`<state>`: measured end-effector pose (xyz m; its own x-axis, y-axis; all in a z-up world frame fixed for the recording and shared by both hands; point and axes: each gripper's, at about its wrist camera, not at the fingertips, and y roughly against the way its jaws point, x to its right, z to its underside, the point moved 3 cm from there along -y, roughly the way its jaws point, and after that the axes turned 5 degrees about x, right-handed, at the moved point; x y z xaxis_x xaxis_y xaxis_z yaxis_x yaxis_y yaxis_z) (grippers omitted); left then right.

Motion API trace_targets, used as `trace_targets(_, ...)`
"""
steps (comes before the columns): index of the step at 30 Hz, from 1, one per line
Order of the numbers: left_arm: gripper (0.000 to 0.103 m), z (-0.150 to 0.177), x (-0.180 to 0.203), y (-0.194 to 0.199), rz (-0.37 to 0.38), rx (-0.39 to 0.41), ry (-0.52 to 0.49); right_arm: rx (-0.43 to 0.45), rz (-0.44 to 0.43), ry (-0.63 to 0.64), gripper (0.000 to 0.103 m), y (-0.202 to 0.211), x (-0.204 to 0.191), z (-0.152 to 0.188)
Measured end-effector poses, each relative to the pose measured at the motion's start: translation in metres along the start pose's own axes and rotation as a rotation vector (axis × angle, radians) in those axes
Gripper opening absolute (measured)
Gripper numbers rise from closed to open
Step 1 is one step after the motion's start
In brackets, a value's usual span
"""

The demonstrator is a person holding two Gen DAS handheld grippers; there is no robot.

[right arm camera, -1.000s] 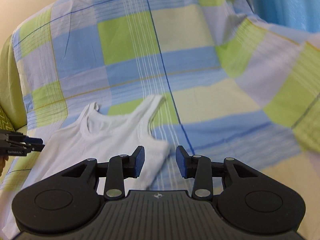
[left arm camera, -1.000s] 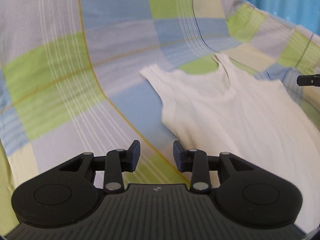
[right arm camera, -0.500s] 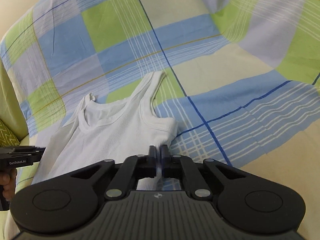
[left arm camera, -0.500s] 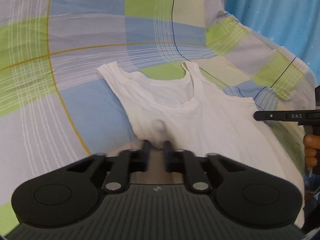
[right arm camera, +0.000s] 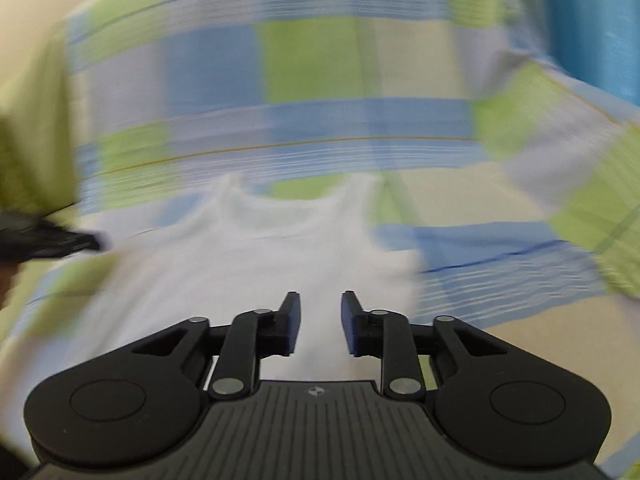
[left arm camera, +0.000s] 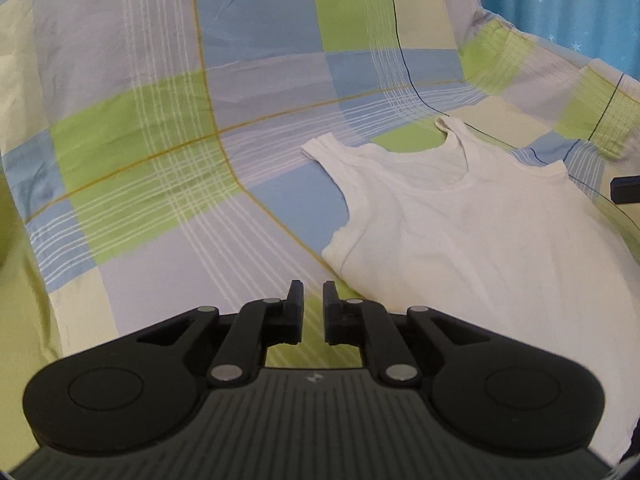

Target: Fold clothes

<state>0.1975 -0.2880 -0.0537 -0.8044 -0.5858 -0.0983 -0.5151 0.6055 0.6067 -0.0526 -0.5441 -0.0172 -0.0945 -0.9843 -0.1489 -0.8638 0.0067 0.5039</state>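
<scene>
White vest [left arm camera: 472, 232] lies flat on checked bedsheet [left arm camera: 160, 160], straps far. My left gripper [left arm camera: 312, 308] narrowly parted, empty, over sheet near vest's left edge. My right gripper [right arm camera: 317, 316] spread, empty, over vest body; view blurred. Advice: pinch side edge only, not sheet beneath.

One white tank top [left arm camera: 472, 232], one checked bedsheet [left arm camera: 160, 128], two grippers [left arm camera: 312, 312], one blue curtain [left arm camera: 568, 4]

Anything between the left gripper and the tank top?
Only bare checked bedsheet lies between the open left gripper and the white tank top, per the left wrist view.
</scene>
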Motion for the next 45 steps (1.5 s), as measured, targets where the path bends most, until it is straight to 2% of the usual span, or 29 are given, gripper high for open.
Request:
trace_targets(4,0.024,0.021,0.005,0.024,0.026,-0.01,-0.045,-0.019,-0.195,0.209,0.03,0.012,-0.1,0.031)
trace_targets(5,0.028,0.026,0.006,0.03,0.036,-0.014,-0.058,-0.035,-0.227,0.26,0.029,0.011,-0.123,0.04)
trace_targets(8,0.029,0.039,0.008,0.044,0.055,-0.02,-0.09,-0.078,-0.282,0.402,0.029,0.006,-0.179,0.064)
trace_targets(11,0.029,0.047,0.007,0.058,0.062,-0.012,-0.099,-0.089,-0.271,0.53,0.029,0.001,-0.221,0.079)
trace_targets(14,0.031,0.055,0.003,0.071,0.071,0.002,-0.086,-0.105,-0.188,0.683,0.029,-0.014,-0.245,0.089)
trace_targets(16,0.032,0.06,0.0,0.077,0.074,0.008,-0.082,-0.143,-0.149,0.74,0.029,-0.026,-0.252,0.094)
trace_targets(18,0.033,0.064,-0.003,0.082,0.074,0.014,-0.078,-0.162,-0.149,0.706,0.026,-0.033,-0.251,0.092)
trace_targets(19,0.034,0.066,-0.005,0.084,0.073,0.018,-0.075,-0.167,-0.148,0.679,0.02,-0.034,-0.249,0.089)
trace_targets(20,0.034,0.067,-0.007,0.086,0.073,0.021,-0.072,-0.17,-0.144,0.657,0.002,-0.034,-0.249,0.086)
trace_targets(21,0.034,0.069,-0.008,0.087,0.073,0.024,-0.069,-0.171,-0.136,0.644,0.0,-0.034,-0.248,0.083)
trace_targets(25,0.035,0.073,-0.016,0.092,0.07,0.035,-0.054,-0.143,-0.11,0.645,0.001,-0.034,-0.248,0.073)
trace_targets(29,0.036,0.071,-0.023,0.091,0.065,0.046,-0.044,-0.088,-0.18,0.691,0.001,-0.03,-0.278,0.065)
trace_targets(32,0.037,0.065,-0.028,0.087,0.07,0.049,-0.036,-0.105,-0.224,0.674,0.002,-0.037,-0.289,0.068)
trace_targets(38,0.043,0.048,-0.029,0.065,0.11,0.048,-0.021,-0.143,-0.256,0.579,0.003,-0.04,-0.277,0.073)
trace_targets(41,0.043,0.031,-0.028,0.041,0.15,0.051,0.037,-0.155,-0.273,0.572,0.003,-0.04,-0.27,0.077)
trace_targets(45,0.043,0.006,-0.027,-0.003,0.237,0.041,0.172,-0.155,-0.289,0.559,0.004,-0.038,-0.265,0.083)
